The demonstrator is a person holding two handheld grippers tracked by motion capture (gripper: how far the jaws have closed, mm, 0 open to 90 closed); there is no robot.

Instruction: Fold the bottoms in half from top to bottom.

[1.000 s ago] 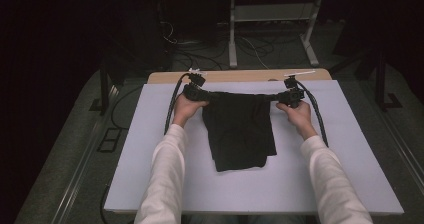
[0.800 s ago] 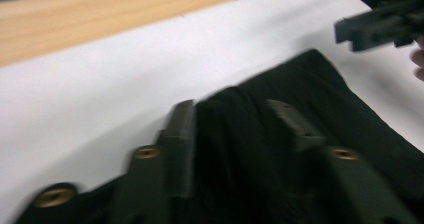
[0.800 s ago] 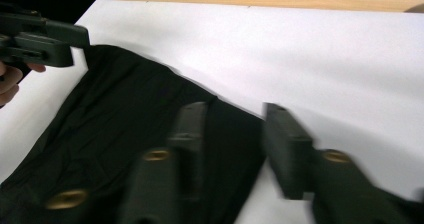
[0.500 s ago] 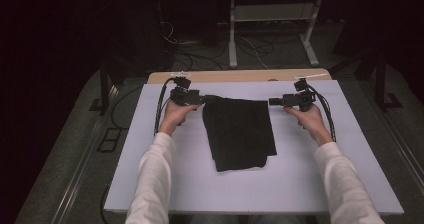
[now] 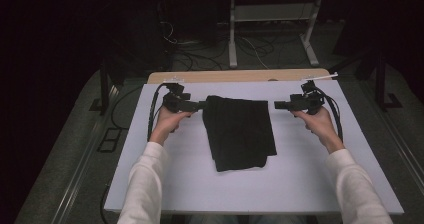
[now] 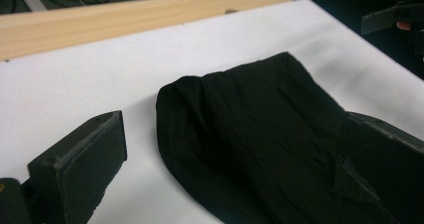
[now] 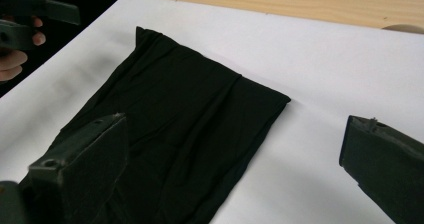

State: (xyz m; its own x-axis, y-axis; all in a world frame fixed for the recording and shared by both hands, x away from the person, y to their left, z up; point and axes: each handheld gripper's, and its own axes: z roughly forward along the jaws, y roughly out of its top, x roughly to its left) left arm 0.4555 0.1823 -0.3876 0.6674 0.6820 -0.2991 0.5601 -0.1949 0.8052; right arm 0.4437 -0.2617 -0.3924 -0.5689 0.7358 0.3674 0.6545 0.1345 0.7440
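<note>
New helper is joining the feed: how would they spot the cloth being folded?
Find the white board covering the table. At its middle, between the two open grippers, lies the folded black cloth, the one dark thing lying flat on the white surface.

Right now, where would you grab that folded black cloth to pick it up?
Probably the two far corners of the black cloth, one from each side. It lies flat, and the left gripper and right gripper sit open level with that far edge, so their fingers could slide in sideways.
</note>
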